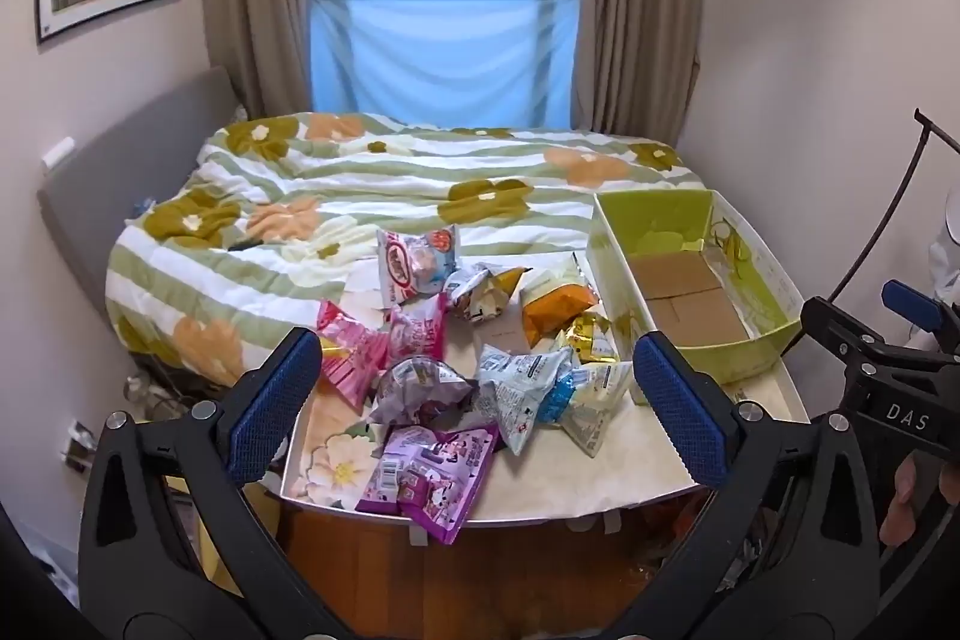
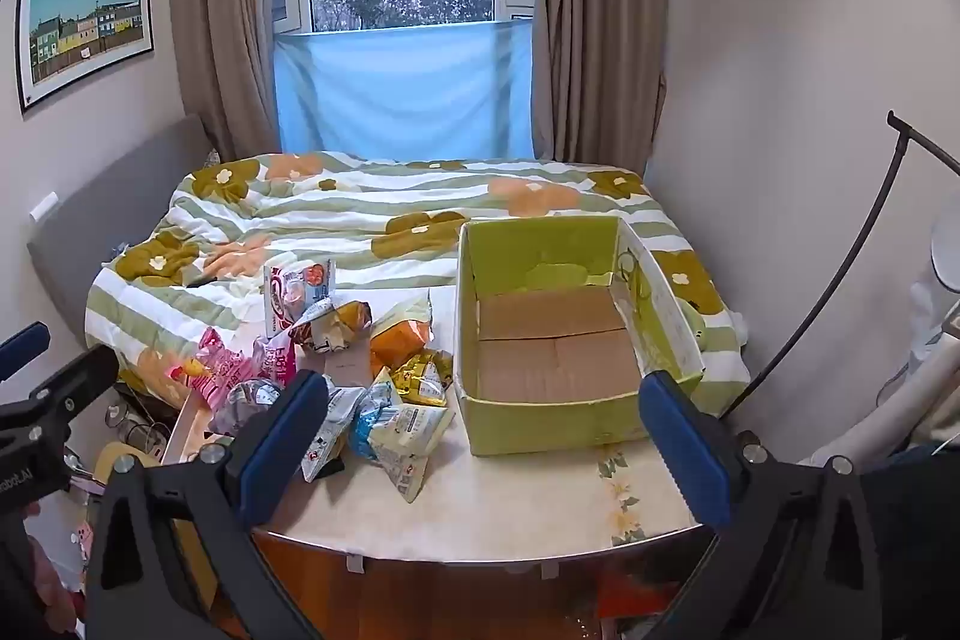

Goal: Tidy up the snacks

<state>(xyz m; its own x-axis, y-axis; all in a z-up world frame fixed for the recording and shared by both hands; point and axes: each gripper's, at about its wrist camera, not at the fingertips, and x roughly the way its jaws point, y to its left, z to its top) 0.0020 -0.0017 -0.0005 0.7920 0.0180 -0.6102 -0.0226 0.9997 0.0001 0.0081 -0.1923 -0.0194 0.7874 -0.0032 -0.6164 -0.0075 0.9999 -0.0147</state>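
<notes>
Both the left tongs (image 1: 477, 412) and right tongs (image 2: 483, 439) hang apart and empty, since the snack packets (image 1: 480, 340) lie heaped beside the bare green box (image 2: 552, 334), awaiting sorting.

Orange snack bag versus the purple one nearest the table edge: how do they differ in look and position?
The orange snack bag lies far back, close beside the green box; the purple snack bag lies at the near table edge, overhanging it. The orange one is puffed and plain; the purple one lies flatter, printed with pictures and a barcode. Both are outside the box and ungripped.
</notes>
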